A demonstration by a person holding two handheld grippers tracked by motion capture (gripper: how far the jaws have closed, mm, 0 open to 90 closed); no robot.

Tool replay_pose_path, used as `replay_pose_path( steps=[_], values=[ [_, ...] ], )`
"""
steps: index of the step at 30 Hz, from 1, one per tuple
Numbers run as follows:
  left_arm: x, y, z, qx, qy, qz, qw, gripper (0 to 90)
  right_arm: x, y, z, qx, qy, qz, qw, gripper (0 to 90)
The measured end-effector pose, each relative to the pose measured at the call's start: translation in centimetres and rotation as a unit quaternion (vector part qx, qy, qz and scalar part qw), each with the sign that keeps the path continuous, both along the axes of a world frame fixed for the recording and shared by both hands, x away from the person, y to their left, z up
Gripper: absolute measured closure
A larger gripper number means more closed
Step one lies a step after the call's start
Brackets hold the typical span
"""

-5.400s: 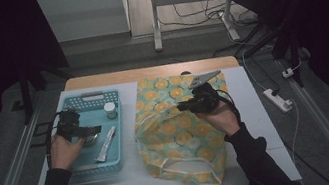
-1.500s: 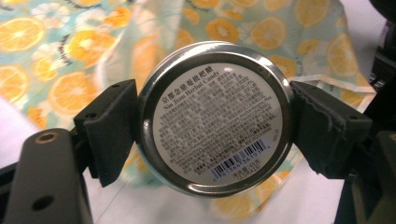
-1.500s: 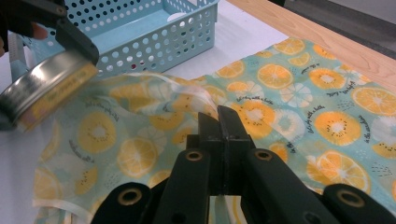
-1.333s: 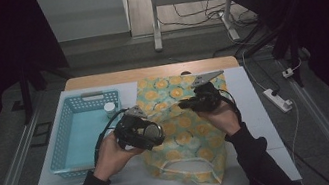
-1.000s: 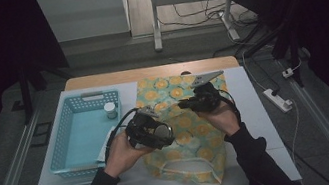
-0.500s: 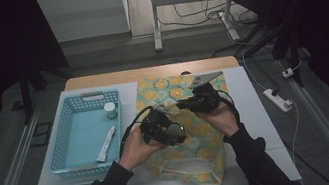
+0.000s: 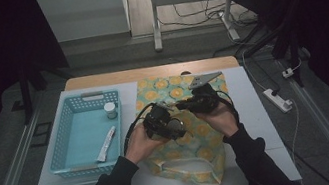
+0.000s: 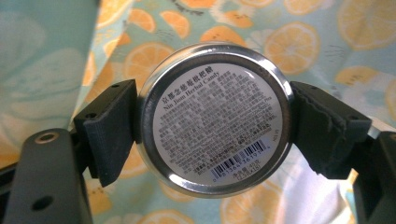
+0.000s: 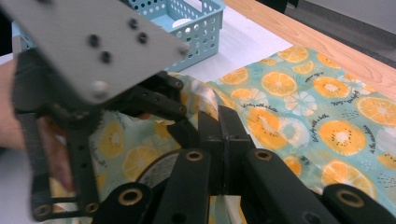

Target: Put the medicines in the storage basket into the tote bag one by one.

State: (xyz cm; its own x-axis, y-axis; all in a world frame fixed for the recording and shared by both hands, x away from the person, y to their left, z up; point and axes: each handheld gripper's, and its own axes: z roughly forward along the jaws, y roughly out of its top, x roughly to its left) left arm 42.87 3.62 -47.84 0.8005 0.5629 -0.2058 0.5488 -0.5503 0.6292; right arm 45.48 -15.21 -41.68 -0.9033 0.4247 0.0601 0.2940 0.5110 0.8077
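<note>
We've got the round silver candy tin (image 8: 212, 120) clamped in our left gripper (image 7: 164, 123) over the orange-slice print fabric bag (image 7: 195, 138), whose rim our shut right gripper (image 9: 223, 140) pinches, so let's lower it squarely into the mouth.

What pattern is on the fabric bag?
Orange slices on teal; the bag shows best in the right gripper view.

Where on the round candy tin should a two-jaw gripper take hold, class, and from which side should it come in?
Grip the round candy tin across its widest span, pads on opposite points of the metal side wall, coming in square to its flat labelled face. The wall is curved, so an off-centre bite would likely slip. The left gripper holds it just so over the orange-print bag.
</note>
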Motion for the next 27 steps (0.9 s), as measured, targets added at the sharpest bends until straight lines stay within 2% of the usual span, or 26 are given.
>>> replay_pose_path(
  steps=[3,10,27],
  values=[
    [0.5,-0.1,-0.2,0.001,-0.002,0.006,1.0,20.4,0.0,0.0,0.0,0.0,0.0,0.0,1.0,90.0],
    [1.2,-0.4,-1.1,0.016,-0.014,0.016,0.9996,20.4,0.2,-0.1,-0.2,-0.003,0.002,-0.004,1.0,90.0],
    [2.2,-0.8,-3.6,0.024,-0.04,0.015,0.9988,20.3,0.6,-0.3,-0.8,-0.01,0.007,-0.011,0.9999,90.0]
  ],
)
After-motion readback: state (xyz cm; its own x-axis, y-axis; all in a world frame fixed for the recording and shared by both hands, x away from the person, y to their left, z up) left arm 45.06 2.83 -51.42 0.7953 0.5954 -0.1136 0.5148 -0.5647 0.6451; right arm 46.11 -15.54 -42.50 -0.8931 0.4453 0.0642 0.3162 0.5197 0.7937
